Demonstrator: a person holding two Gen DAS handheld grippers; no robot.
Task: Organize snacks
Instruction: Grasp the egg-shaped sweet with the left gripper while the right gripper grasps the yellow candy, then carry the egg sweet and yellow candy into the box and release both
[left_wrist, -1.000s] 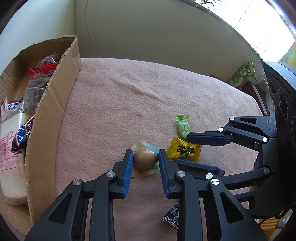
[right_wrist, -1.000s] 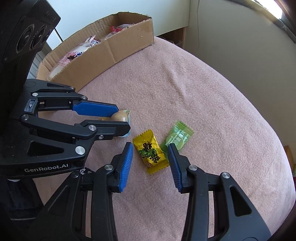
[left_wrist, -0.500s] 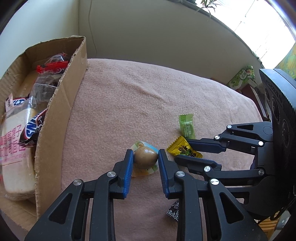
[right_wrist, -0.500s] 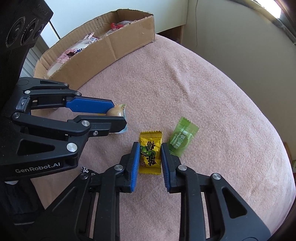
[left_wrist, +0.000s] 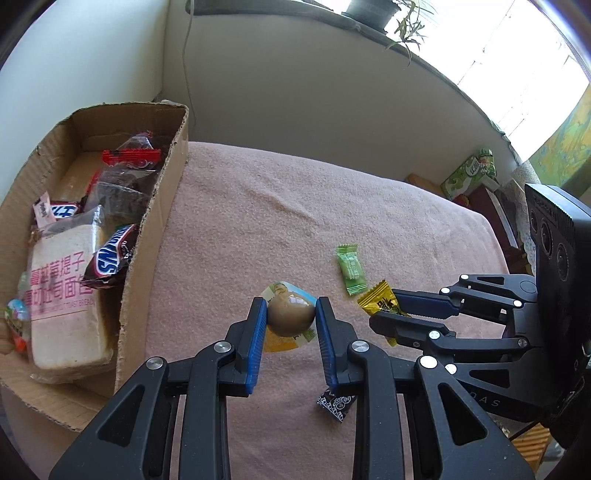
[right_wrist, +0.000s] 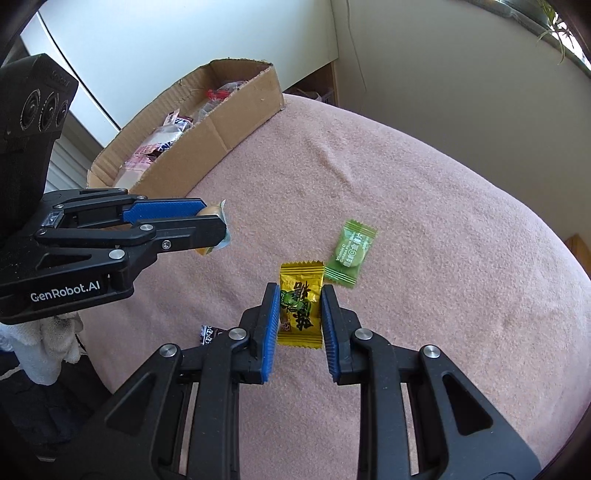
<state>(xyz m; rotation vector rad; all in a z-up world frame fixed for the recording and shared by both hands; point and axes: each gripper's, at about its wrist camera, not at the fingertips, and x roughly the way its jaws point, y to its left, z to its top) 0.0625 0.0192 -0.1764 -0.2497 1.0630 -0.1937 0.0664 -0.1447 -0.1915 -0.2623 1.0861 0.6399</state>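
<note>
The left gripper (left_wrist: 290, 319) clamps its blue-padded jaws on a round brown egg-shaped snack sealed in a clear pack with a printed backing card (left_wrist: 290, 318), while the right gripper (right_wrist: 298, 312) pinches a glossy yellow candy sachet printed with black characters and a green figure (right_wrist: 298, 302). The brown snack sits squarely between the left pads, its card edges (pale blue above, yellow-green below) sticking out past the fingers. The yellow sachet's long axis runs straight along the right fingers, one crimped end pointing away from the camera, the other toward it. Whether either snack touches the cloth cannot be told.

A green rectangular candy wrapper with white lettering (right_wrist: 351, 256) lies flat on the pink fleece cloth (right_wrist: 424, 206), just beyond the yellow sachet, tilted up to the right. A small black patterned wrapper (left_wrist: 335, 402) rests on the cloth beneath the left gripper's right finger.

At the cloth's left edge stands an open, torn-rimmed brown cardboard box (left_wrist: 153, 236). It holds a bagged slice of white toast with pink lettering (left_wrist: 62, 295), a brown Snickers bar (left_wrist: 110, 256), a red-edged clear packet (left_wrist: 131, 157) and other wrapped snacks piled loosely.
</note>
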